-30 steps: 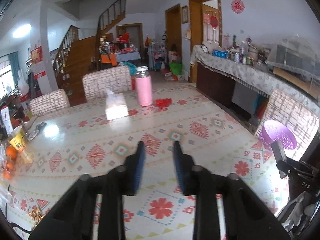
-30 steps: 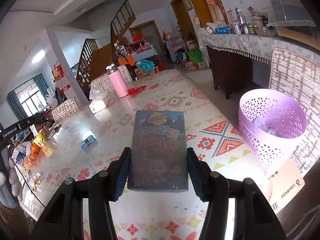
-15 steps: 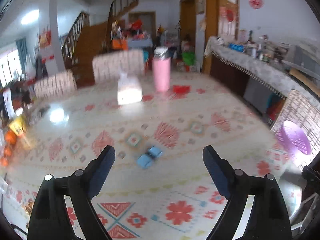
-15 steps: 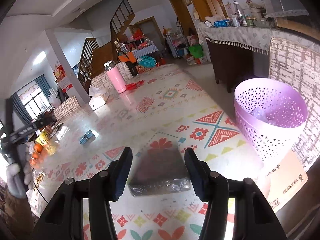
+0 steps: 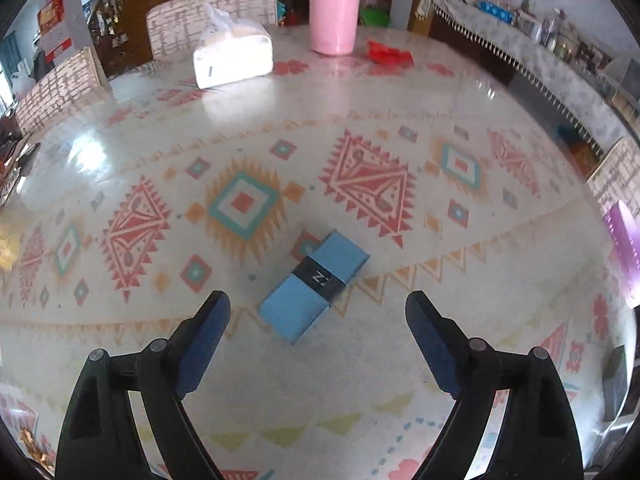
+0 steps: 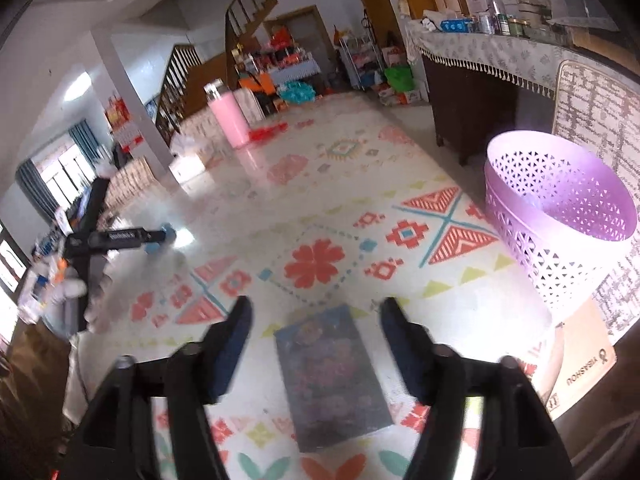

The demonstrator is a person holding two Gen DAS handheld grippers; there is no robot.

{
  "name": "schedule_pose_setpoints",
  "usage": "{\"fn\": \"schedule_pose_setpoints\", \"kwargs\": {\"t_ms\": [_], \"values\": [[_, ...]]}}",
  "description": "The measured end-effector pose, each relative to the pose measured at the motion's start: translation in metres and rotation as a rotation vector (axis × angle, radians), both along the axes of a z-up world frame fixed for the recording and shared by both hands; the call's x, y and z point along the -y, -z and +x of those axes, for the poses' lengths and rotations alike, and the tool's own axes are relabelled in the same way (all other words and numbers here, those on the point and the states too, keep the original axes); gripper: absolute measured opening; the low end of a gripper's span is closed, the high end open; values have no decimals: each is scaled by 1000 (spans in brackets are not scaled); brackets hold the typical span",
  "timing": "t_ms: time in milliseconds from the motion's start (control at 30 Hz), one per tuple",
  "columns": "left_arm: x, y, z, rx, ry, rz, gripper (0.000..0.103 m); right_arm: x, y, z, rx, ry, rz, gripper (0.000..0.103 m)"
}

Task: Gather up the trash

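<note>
Blue box (image 5: 314, 286) (flat, black-banded) lies between spread left gripper (image 5: 318, 308) fingers

A glossy patterned cloth covers the desk (image 5: 360, 128). At its far end a pink bottle (image 5: 335, 8) stands upright, with a white tissue pack (image 5: 232, 58) to its left and a crumpled red wrapper (image 5: 389, 54) just to its right. Two chairs with woven backs (image 5: 212, 12) sit beyond the far edge. A sideboard (image 6: 472, 80) draped in fringed cloth carries jars and bottles. A wooden staircase (image 6: 188, 76) rises behind.
</note>
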State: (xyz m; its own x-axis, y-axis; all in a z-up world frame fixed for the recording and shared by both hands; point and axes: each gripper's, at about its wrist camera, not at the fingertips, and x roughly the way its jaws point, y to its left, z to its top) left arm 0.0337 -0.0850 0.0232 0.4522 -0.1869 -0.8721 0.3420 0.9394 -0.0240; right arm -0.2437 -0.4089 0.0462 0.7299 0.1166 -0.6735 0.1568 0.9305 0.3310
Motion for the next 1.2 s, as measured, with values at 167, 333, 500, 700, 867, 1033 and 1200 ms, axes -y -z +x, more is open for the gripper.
{"fn": "schedule_pose_setpoints", "kwargs": {"t_ms": [167,333,500,700,867,1033,1200], "values": [[6,0,-10,-5,10,20,27,-14,15,10,-79,-38,-105,82],[11,-14,-34,16,49,-4,27,-25,26,15,-119,-65,-166,82],[20,-34,-67,72,106,-15,26,-26,26,15,-123,-62,-187,61],[32,-41,-87,104,152,4,26,-24,23,6,-87,-68,-147,60],[37,-25,-91,100,153,53,56,-25,17,0,-67,-72,-150,61],[32,-13,-83,65,116,32,66,-27,14,-4,-54,-75,-141,61],[39,2,-73,18,97,32,51,-29,12,-4,-44,-79,-127,61]]}}
